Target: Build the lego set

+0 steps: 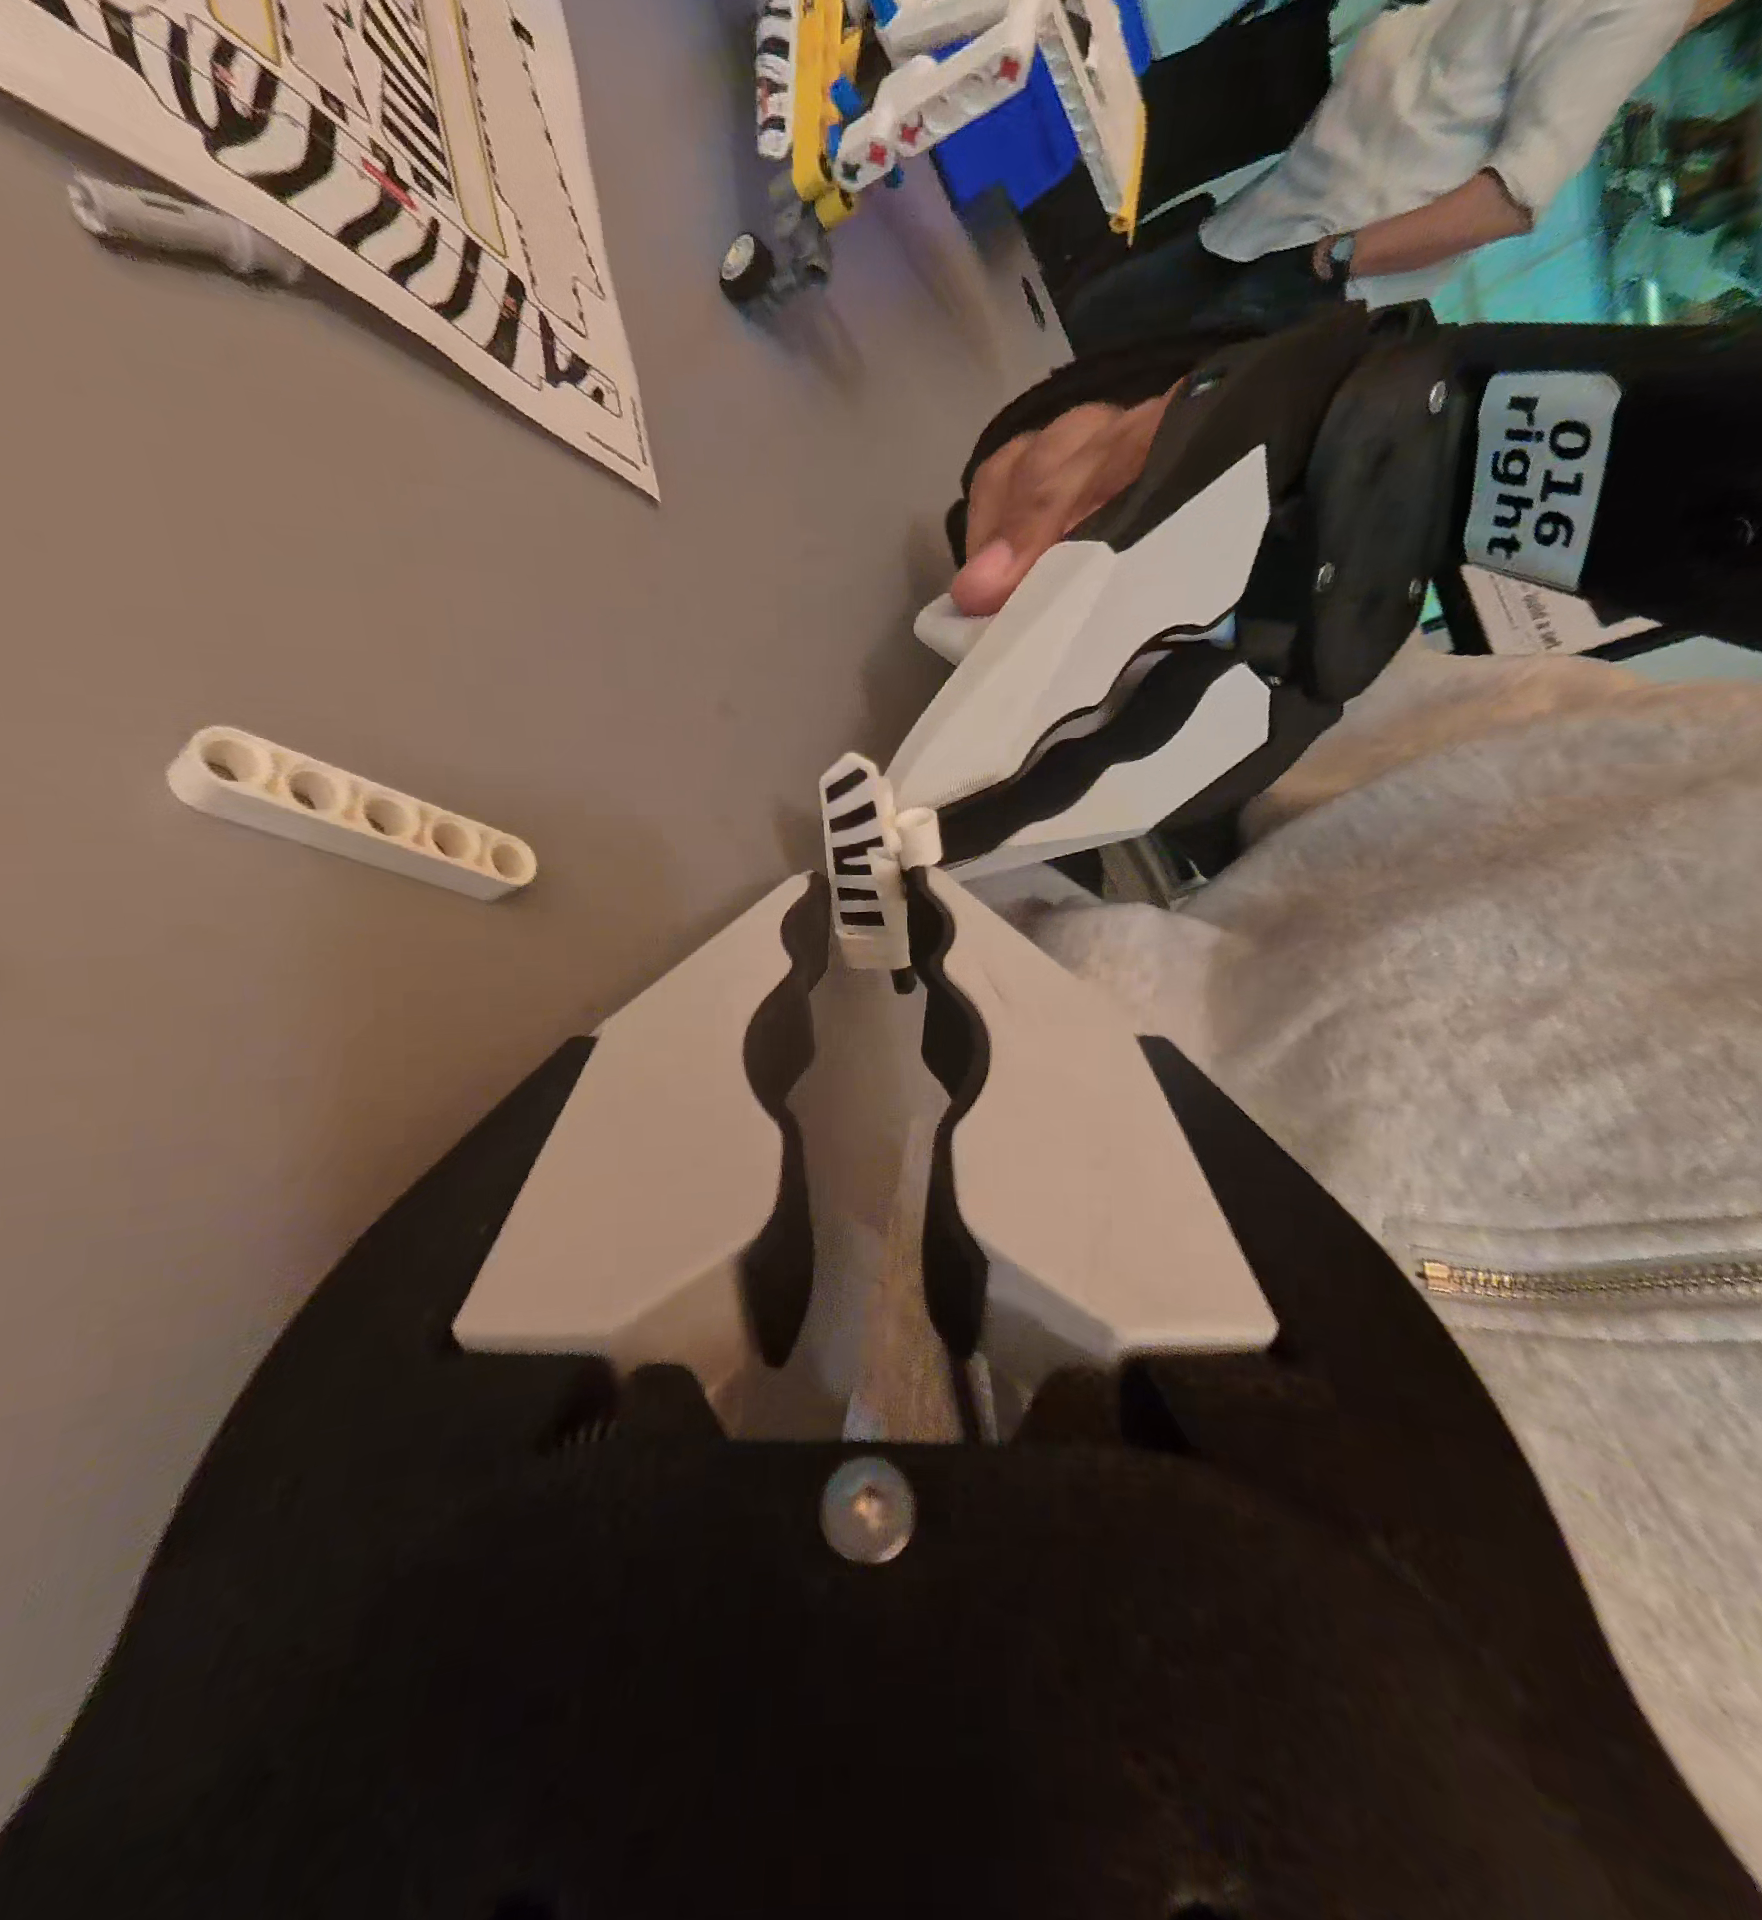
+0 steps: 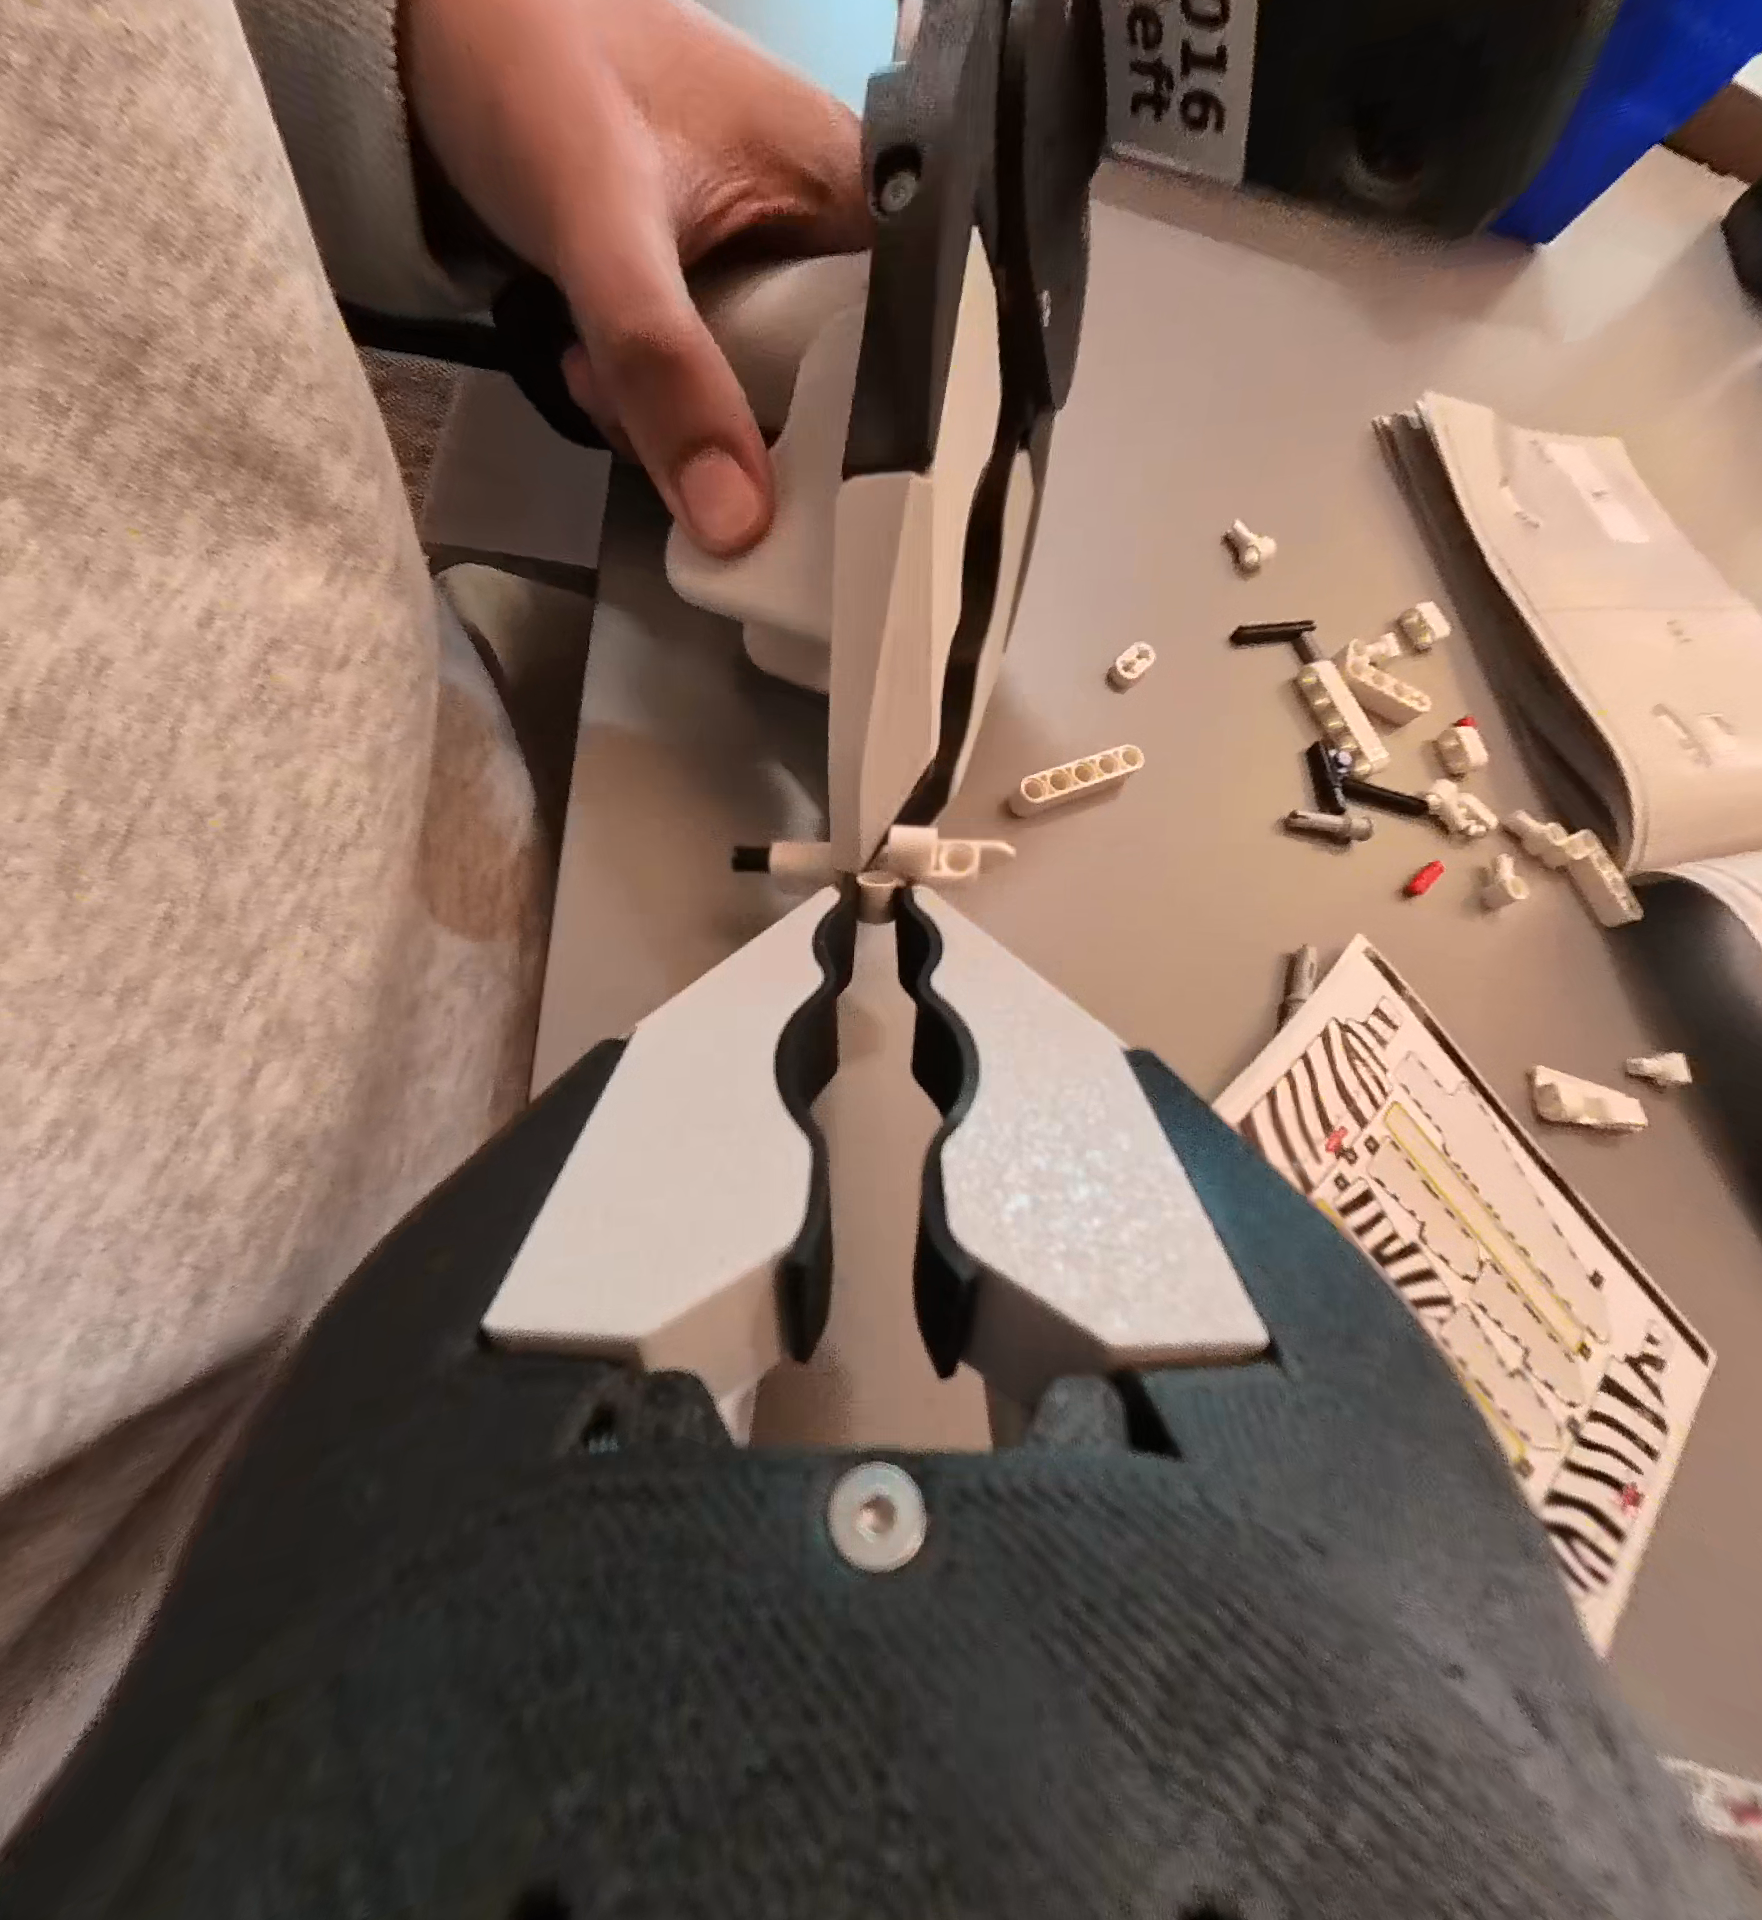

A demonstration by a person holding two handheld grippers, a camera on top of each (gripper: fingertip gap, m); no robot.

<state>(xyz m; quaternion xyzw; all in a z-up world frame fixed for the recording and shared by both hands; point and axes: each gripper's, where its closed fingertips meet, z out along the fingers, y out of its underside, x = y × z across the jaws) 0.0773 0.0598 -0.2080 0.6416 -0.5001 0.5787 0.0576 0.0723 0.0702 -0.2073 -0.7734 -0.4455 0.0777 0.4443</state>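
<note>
The striped panel (image 1: 864, 871), white with black bars, sits pinched at the tips of your left gripper (image 1: 864, 914), lifted off the grey table (image 1: 337, 623) so its side stays reachable. Your right gripper (image 2: 875, 902) is closed on a small white connector (image 2: 877, 891) and meets the panel at right angles, likely so the connector can press into it. The five-hole beam (image 1: 352, 812) lies on the table left of the panel, waiting
</note>
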